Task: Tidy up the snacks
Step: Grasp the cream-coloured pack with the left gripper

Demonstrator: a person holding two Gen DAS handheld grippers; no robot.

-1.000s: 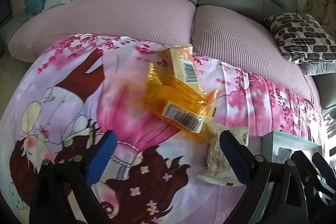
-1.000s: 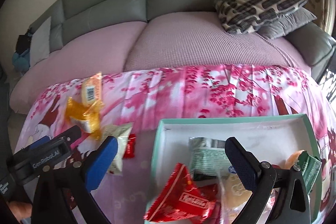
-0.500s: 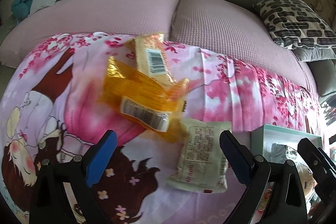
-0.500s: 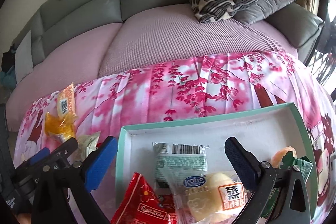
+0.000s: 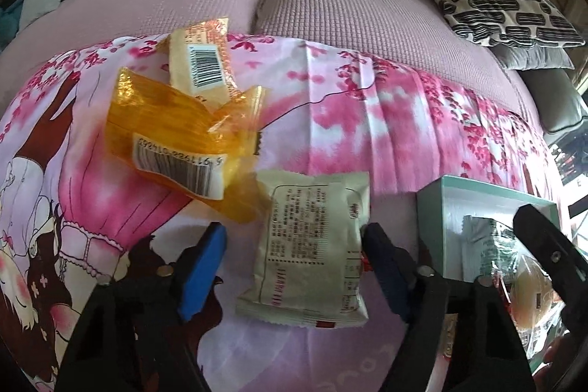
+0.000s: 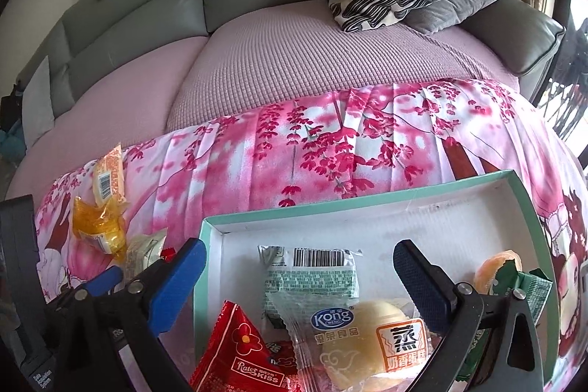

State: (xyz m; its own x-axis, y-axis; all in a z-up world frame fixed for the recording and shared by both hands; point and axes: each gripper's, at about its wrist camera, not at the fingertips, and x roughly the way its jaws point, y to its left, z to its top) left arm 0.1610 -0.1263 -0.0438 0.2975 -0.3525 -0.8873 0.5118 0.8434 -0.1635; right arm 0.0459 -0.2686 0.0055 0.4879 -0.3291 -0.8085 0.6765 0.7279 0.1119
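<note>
We have just been closing our left gripper [image 5: 294,267] around the cream packet [image 5: 312,245], beside the box [image 6: 367,215]; only its right pad touches yet. Our right gripper [image 6: 299,281] hangs wide over the box, ready to steady it.

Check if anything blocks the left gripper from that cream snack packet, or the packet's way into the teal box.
Nothing visible does. The cream packet already lies between the closing left gripper fingers; bare cloth separates it from the teal box, whose far half is clear.

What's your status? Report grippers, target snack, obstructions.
Left gripper closing around cream packet, not yet clamped. Right gripper open over teal box. Orange wrappers nearby, clear.
</note>
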